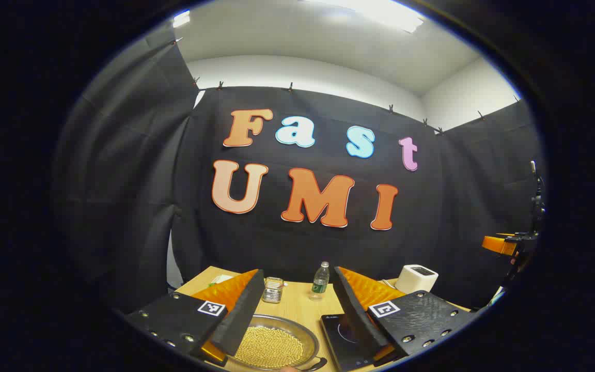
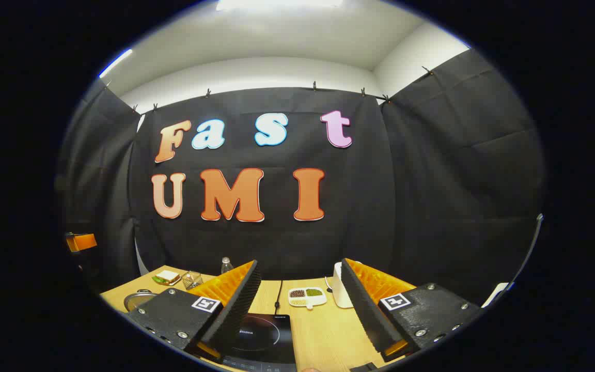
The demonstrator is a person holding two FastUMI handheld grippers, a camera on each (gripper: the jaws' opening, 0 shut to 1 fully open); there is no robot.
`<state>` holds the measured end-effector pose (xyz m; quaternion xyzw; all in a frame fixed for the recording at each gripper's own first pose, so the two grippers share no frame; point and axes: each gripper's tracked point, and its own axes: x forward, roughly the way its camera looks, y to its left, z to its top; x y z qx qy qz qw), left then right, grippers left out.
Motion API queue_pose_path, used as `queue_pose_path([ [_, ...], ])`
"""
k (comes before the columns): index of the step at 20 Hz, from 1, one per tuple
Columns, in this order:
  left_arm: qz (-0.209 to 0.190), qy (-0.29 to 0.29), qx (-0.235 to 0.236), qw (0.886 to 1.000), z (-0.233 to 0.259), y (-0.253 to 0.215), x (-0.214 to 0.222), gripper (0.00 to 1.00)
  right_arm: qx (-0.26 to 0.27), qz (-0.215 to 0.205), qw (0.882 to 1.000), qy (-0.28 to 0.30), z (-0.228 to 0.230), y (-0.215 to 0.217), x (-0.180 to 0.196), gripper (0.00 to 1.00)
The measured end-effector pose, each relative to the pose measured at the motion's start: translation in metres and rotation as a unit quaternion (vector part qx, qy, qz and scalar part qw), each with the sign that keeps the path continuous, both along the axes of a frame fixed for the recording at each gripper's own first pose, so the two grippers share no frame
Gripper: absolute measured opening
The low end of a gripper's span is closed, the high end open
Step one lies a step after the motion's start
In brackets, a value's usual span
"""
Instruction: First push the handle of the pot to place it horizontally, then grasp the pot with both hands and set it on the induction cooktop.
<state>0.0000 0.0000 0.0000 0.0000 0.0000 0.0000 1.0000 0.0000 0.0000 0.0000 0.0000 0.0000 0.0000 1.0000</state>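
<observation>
**Two grippers raised, pot handle not yet pushed**

Two items belong to the task. The pot (image 1: 271,345), a shallow metal pan filled with small pale round grains, sits on the worktop (image 1: 297,305) at about 6 o'clock in the left gripper view, low between that gripper's fingers. The induction cooktop (image 1: 344,336), a dark glass slab, lies just beside the pot at its 3 o'clock; it is also seen at 6 o'clock in the right gripper view (image 2: 264,333).

Left gripper (image 1: 297,302): fingers spread wide, holding nothing, above the pot. Right gripper (image 2: 297,297): fingers likewise wide apart and empty, over the cooktop.

Pot orientation: one dark handle (image 1: 314,365) shows at the rim's near edge, at roughly 5 o'clock of the pan. The axis through the handles therefore seems to run near-to-far or on a diagonal, not across; the opposite handle is hidden, so this is a judgement.

Step in hand: pushing the handle round. Advice: lower one finger beside the handle, press sideways along the rim's tangent, slowly, keeping the pan flat so the grains stay in; stop once the handles lie left-to-right, ready for a two-sided grasp.

Other stock, far side of worktop: water bottle (image 1: 321,280), small glass jar (image 1: 273,290), white box-shaped appliance (image 1: 416,279), divided dish of beans (image 2: 307,296).
</observation>
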Motion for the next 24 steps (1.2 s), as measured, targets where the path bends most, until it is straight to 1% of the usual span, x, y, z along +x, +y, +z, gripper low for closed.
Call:
queue_pose_path([
  [1, -0.006, -0.002, -0.008, 1.0, 0.0, -0.005, 0.001, 0.85, -0.007, -0.004, 1.0, 0.001, -0.001, -0.003, -0.001, 0.97],
  [2, -0.011, 0.0, -0.014, 1.0, -0.002, -0.01, 0.0, 0.85, -0.011, -0.005, 1.0, 0.002, -0.003, -0.004, -0.004, 1.0],
  [3, -0.014, 0.002, -0.012, 1.0, -0.003, -0.012, -0.001, 0.85, -0.009, -0.001, 1.0, 0.003, -0.003, -0.002, -0.006, 0.97],
  [4, -0.014, 0.002, -0.006, 1.0, -0.004, -0.01, -0.002, 0.85, -0.005, 0.007, 1.0, 0.005, -0.005, 0.001, -0.009, 0.97],
  [5, -0.01, 0.002, 0.003, 1.0, -0.003, -0.007, -0.001, 0.85, -0.001, 0.009, 1.0, 0.008, -0.006, 0.001, -0.012, 0.97],
  [8, 0.022, -0.011, 0.029, 0.999, 0.007, 0.006, -0.003, 0.85, -0.007, 0.006, 1.0, 0.005, -0.003, -0.003, -0.014, 0.97],
  [10, 0.03, -0.009, 0.042, 0.999, 0.006, 0.007, -0.006, 0.85, -0.009, 0.008, 1.0, 0.003, -0.003, 0.0, -0.018, 0.97],
  [14, 0.023, 0.012, 0.029, 0.999, -0.006, 0.003, -0.011, 0.85, -0.002, 0.02, 1.0, 0.01, -0.006, 0.005, -0.023, 0.97],
  [17, 0.032, 0.014, 0.042, 0.999, -0.005, 0.008, -0.013, 0.85, -0.002, 0.013, 1.0, 0.006, -0.003, 0.0, -0.025, 0.97],
  [20, 0.019, 0.01, 0.038, 0.999, -0.005, 0.0, -0.014, 0.85, 0.001, 0.011, 1.0, 0.007, -0.001, -0.001, -0.028, 0.97],
  [24, 0.015, 0.015, 0.038, 0.999, -0.01, 0.001, -0.012, 0.85, 0.001, 0.007, 1.0, 0.005, -0.003, -0.006, -0.027, 0.97],
])
